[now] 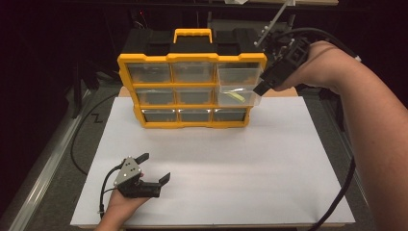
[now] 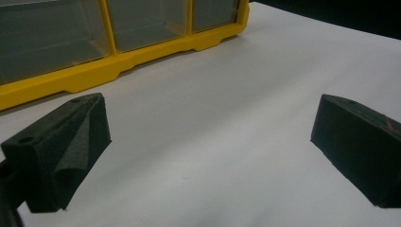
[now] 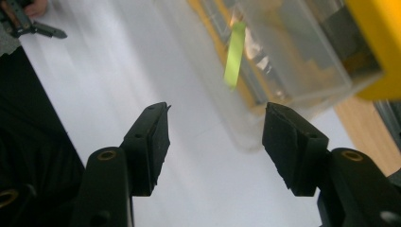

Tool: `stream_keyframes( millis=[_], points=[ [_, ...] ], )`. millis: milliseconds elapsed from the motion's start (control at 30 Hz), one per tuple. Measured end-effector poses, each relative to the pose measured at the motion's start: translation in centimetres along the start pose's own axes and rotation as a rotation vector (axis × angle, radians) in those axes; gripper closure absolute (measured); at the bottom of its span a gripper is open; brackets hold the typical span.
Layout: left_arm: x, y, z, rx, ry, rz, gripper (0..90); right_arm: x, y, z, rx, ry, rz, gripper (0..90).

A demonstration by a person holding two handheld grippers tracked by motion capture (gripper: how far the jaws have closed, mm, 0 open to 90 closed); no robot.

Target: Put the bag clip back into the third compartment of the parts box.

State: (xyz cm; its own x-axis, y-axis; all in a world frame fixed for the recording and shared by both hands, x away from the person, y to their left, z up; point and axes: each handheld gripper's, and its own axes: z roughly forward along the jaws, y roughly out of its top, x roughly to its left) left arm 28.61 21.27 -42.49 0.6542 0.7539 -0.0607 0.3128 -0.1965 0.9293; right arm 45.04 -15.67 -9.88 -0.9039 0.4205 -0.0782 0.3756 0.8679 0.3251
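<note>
Drawer (image 1: 236, 94), clear, pulled out of yellow organizer (image 1: 192, 89) at right, middle row; right gripper (image 1: 263, 88) beside it, jaws wide; left gripper (image 1: 155, 170) wide, idle on table (image 1: 269, 163); likely best approached squarely.

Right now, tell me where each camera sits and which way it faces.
High view: above the person's side, looking forward and down at the white board and yellow drawer organizer; both forearms and the left gripper show.
Left gripper view: rides the left gripper low over the board, facing the organizer's bottom row; its open fingers frame it.
Right gripper view: rides the right gripper, aimed at a pulled-out clear drawer holding a green strip.
Shared: all three show the organizer.
</note>
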Motion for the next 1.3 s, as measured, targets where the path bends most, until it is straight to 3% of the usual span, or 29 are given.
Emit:
stream_keyframes(
  millis=[300,433,600,767,833,1200,1233,1267,1300],
  points=[
    [0.1,0.0,-0.2,-0.006,0.011,-0.002,0.3,1.4,-4.5,-0.7,0.005,-0.014,0.034,29.9],
    [0.0,0.0,-0.2,-0.004,0.012,-0.001,0.3,1.9,-5.9,-0.6,-0.001,-0.043,0.066,16.0],
    [0.0,0.0,-0.3,-0.007,0.013,0.000,0.3,2.4,-7.1,0.2,0.003,-0.042,0.085,11.4],
    [0.1,0.0,-0.4,-0.007,0.018,-0.005,0.3,2.9,-8.2,2.2,0.016,-0.043,0.092,3.2],
    [0.1,0.0,-0.4,-0.005,0.017,-0.004,0.3,3.0,-8.9,3.7,0.025,-0.040,0.101,0.1],
    [0.0,0.0,-0.4,-0.003,0.016,0.001,0.3,3.5,-11.5,11.4,0.057,-0.021,0.124,0.0],
    [0.0,0.0,-0.4,-0.003,0.016,0.001,0.3,3.5,-11.5,11.4,0.057,-0.021,0.124,0.0],
    [0.0,0.0,-0.4,-0.002,0.017,0.001,0.2,3.7,-12.0,13.3,0.084,-0.010,0.113,0.0],
    [0.0,0.0,-0.4,-0.002,0.017,0.001,0.3,3.8,-12.2,13.9,0.096,-0.005,0.113,0.0]
  ],
)
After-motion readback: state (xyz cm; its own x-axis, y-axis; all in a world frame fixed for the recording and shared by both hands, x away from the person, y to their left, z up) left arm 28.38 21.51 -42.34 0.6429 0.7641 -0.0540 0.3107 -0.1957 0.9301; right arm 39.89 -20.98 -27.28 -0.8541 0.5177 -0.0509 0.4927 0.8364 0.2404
